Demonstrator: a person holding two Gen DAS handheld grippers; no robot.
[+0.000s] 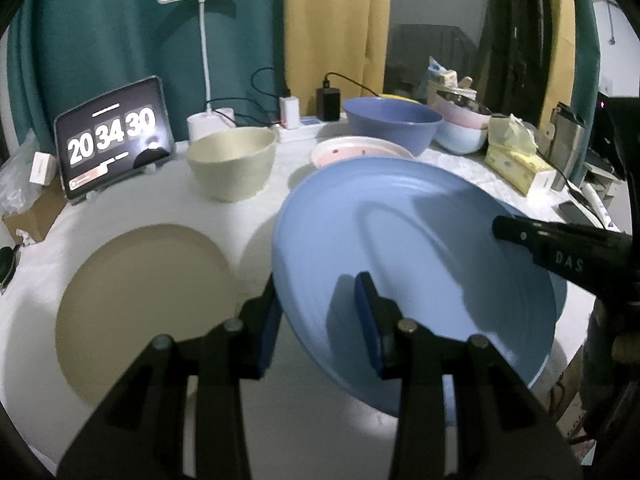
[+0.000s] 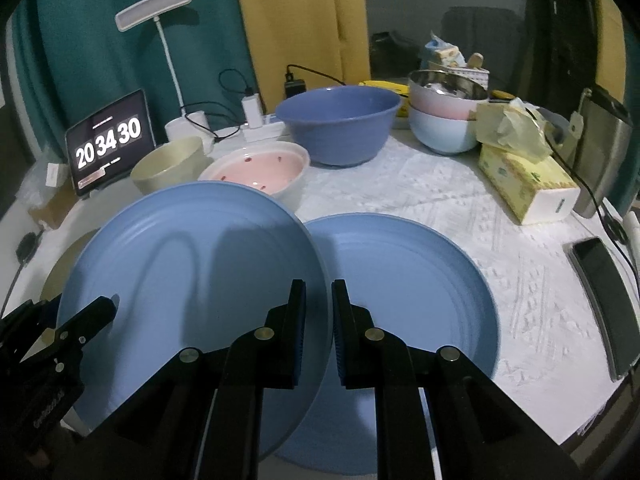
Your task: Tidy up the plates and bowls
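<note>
Left wrist view: the left hand-held gripper (image 1: 320, 320), lower centre, has its jaws astride the rim of a tilted blue plate (image 1: 420, 264), clamped on it; the right hand-held gripper (image 1: 560, 248) enters from the right edge over the same plate. A beige plate (image 1: 140, 312) lies at lower left on the counter (image 1: 240, 216); a cream bowl (image 1: 232, 160) stands above it.

Right wrist view: the right hand-held gripper (image 2: 319, 320) pinches the tilted blue plate (image 2: 192, 272) at its right rim. A second blue plate (image 2: 420, 300) lies flat beneath, at centre right. A pink bowl (image 2: 260, 172) and dark blue bowl (image 2: 340, 120) stand above.
</note>
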